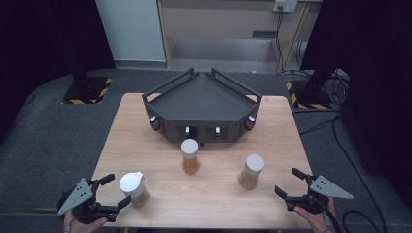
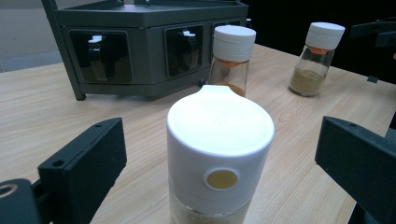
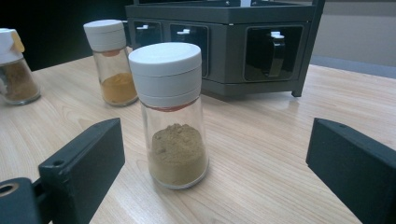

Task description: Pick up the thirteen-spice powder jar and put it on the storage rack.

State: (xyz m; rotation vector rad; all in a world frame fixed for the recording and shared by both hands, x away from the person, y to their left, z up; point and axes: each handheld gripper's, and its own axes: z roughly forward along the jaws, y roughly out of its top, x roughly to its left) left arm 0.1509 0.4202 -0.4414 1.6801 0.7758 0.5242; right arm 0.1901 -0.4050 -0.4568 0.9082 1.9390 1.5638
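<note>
Three glass spice jars with white caps stand on the wooden table [image 1: 145,141]. The left jar [image 1: 133,188] has a spouted lid and pale powder. My left gripper [image 1: 118,190] is open, and this jar [image 2: 219,154] stands between its jaws without touching them. The middle jar [image 1: 190,156] holds orange powder. The right jar [image 1: 251,171] holds olive-brown powder. My right gripper [image 1: 286,181] is open and points at that jar [image 3: 173,114], which stands a little ahead of its jaws. A dark angular rack [image 1: 201,104] with small holders in its front sits behind the jars.
The rack [image 2: 149,42] takes up the back middle of the table. Bare wood lies between the jars and along the front edge. Dark stands and cables are on the floor beyond the table.
</note>
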